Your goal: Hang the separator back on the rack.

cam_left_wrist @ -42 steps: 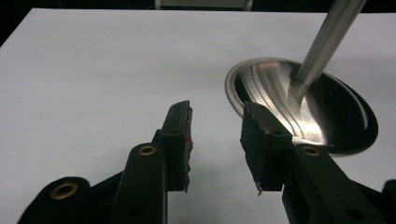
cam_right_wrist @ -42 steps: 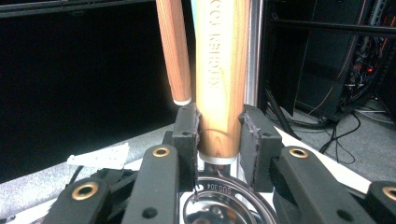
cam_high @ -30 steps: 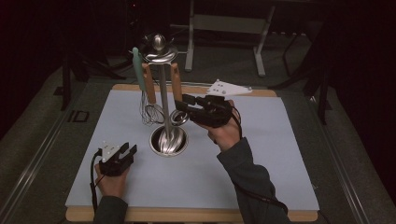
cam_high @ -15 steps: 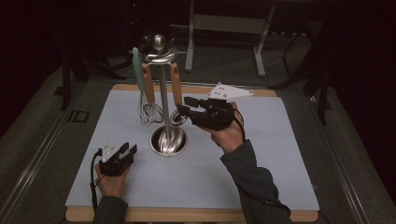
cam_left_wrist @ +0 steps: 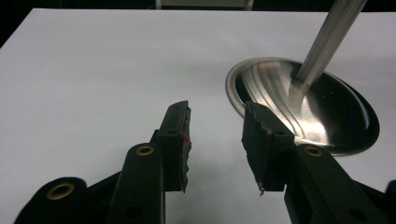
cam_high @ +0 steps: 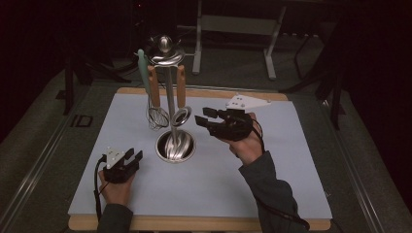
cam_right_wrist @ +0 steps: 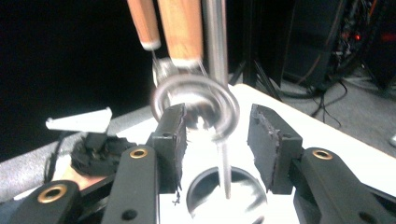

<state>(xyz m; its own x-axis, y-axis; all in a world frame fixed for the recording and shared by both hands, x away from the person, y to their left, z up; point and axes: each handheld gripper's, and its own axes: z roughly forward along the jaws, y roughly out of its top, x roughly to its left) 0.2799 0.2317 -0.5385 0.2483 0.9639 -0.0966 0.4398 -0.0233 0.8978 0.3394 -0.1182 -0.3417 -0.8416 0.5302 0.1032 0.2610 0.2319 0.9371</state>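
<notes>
— Right gripper?
— Jaws apart, just been widening, pinching nothing. Round-headed utensil hanging from the stand, just beyond the fingertips, clear of both pads.
— Left gripper?
— Spread wide, empty, low over the white mat, beside the stand's steel base.

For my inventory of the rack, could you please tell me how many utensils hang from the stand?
3: a pale green-handled utensil at the left, a wood-handled whisk beside it, and a wood-handled ladle right of the stand's pole. More could hang hidden behind.
</notes>
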